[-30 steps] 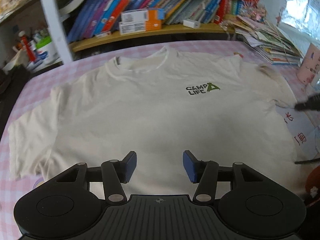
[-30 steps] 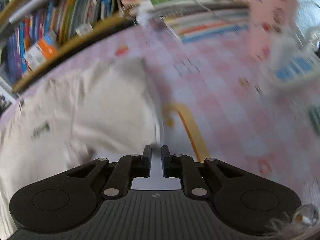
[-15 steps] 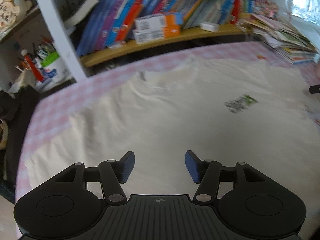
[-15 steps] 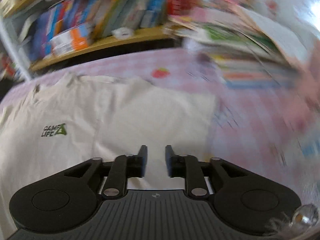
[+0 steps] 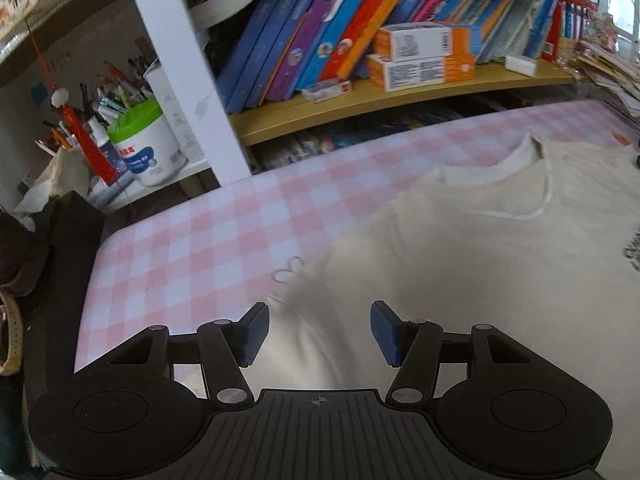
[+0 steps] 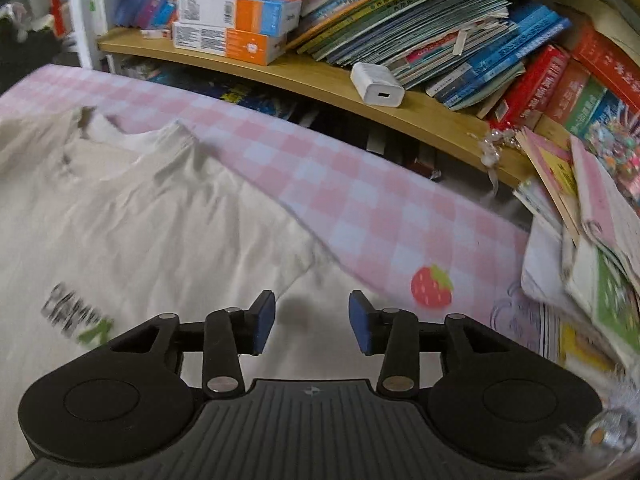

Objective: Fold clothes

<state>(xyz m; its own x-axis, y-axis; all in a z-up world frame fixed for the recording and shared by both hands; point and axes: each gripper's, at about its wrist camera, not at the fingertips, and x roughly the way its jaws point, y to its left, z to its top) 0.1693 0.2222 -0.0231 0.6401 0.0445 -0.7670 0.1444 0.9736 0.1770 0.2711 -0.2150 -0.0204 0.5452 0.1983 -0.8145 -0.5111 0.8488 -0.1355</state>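
Observation:
A cream T-shirt (image 5: 480, 264) with a dark and green "CAMP LIFE" print lies flat, front up, on the pink checked table (image 5: 192, 248). My left gripper (image 5: 318, 334) is open and empty, low over the shirt's left shoulder and sleeve seam. My right gripper (image 6: 311, 326) is open and empty over the shirt's (image 6: 160, 240) right shoulder and sleeve, near the cloth's edge. The collar (image 6: 132, 136) lies toward the shelf. The shirt's lower part is out of view.
A wooden shelf (image 5: 400, 100) of books and orange boxes runs behind the table. A pen tub (image 5: 144, 144) and clutter stand at the far left. A pile of magazines (image 6: 592, 240) crowds the table's right end. A strawberry sticker (image 6: 431, 286) lies by my right gripper.
Both grippers have moved from the shirt's lower part up to its shoulders, left one leftward, right one rightward. The right gripper's jaws have opened from nearly shut.

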